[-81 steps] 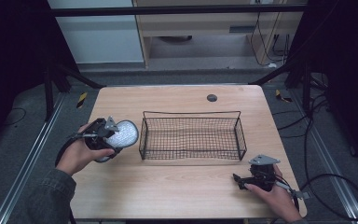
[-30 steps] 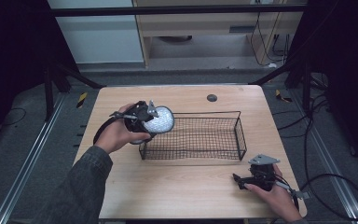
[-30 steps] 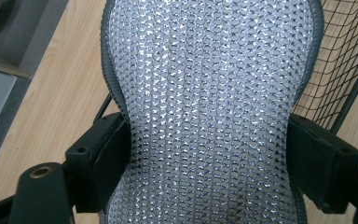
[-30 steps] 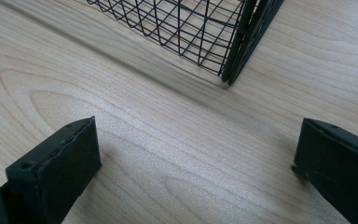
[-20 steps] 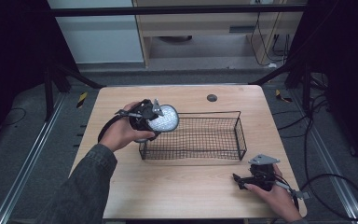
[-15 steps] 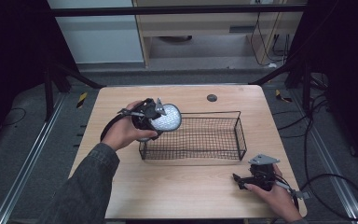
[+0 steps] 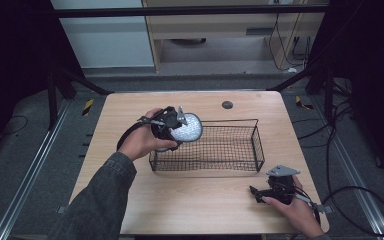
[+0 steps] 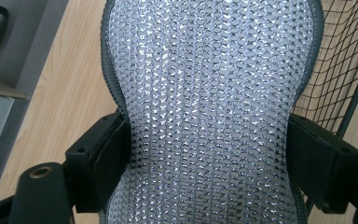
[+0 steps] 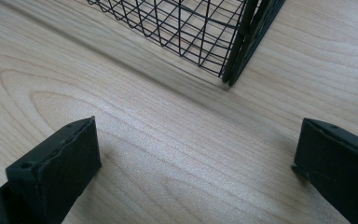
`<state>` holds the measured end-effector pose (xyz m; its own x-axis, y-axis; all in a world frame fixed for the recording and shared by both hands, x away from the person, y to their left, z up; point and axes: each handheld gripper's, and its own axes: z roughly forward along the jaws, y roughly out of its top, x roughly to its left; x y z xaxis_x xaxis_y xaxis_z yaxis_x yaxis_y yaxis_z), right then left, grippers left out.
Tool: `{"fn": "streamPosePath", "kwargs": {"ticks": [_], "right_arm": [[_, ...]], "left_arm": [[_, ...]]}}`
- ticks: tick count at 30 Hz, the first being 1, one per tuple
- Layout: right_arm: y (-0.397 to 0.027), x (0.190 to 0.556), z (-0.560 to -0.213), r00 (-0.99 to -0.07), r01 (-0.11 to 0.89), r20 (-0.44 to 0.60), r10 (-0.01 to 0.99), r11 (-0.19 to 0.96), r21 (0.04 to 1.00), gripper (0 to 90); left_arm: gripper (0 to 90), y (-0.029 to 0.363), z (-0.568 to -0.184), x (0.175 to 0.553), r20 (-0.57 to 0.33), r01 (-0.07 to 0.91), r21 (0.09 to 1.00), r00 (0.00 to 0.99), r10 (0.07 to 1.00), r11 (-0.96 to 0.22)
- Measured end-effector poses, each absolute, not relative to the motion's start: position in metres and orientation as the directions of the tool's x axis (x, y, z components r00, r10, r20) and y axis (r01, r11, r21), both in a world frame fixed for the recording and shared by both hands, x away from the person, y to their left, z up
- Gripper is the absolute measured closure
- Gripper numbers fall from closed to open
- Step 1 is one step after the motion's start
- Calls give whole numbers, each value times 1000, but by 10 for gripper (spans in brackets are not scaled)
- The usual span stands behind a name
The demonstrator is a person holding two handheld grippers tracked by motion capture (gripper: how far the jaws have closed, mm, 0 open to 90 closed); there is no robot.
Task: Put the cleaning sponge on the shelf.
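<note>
a silver mesh pad (image 8: 209,112) was clamped in the left gripper (image 7: 167,125) over the wire basket's (image 7: 230,167) left end; the right gripper (image 9: 196,163) was held wide open on the table (image 7: 200,210).

No legible text or labels anywhere.

light wooden rectangular table (image 7: 130,125). black wire mesh basket (image 7: 235,150) sits on it, just ahead of the wide-open right claw (image 7: 260,192), which rests on the tabletop; small dark round disc (image 7: 227,104) lies beyond the basket.
</note>
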<state>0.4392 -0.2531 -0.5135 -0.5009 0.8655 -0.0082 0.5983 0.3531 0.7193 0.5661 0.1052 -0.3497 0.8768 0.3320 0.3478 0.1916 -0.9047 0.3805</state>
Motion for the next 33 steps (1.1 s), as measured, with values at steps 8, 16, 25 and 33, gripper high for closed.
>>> {"fn": "streamPosePath", "kwargs": {"ticks": [8, 16, 25, 33], "right_arm": [[-253, 439, -513, -500, 600, -7, 866, 352, 719, 4], [-253, 439, -513, -502, 598, -8, 865, 354, 719, 4], [-253, 440, -514, -504, 596, -12, 864, 357, 719, 4], [-253, 440, -514, -503, 597, -11, 864, 356, 719, 4]], "left_arm": [[177, 98, -354, 568, 346, 184, 364, 884, 316, -913], [176, 93, -359, 569, 346, 176, 350, 889, 302, -920], [174, 88, -367, 569, 345, 167, 341, 893, 288, -925], [172, 88, -375, 569, 333, 174, 336, 897, 290, -926]]}}
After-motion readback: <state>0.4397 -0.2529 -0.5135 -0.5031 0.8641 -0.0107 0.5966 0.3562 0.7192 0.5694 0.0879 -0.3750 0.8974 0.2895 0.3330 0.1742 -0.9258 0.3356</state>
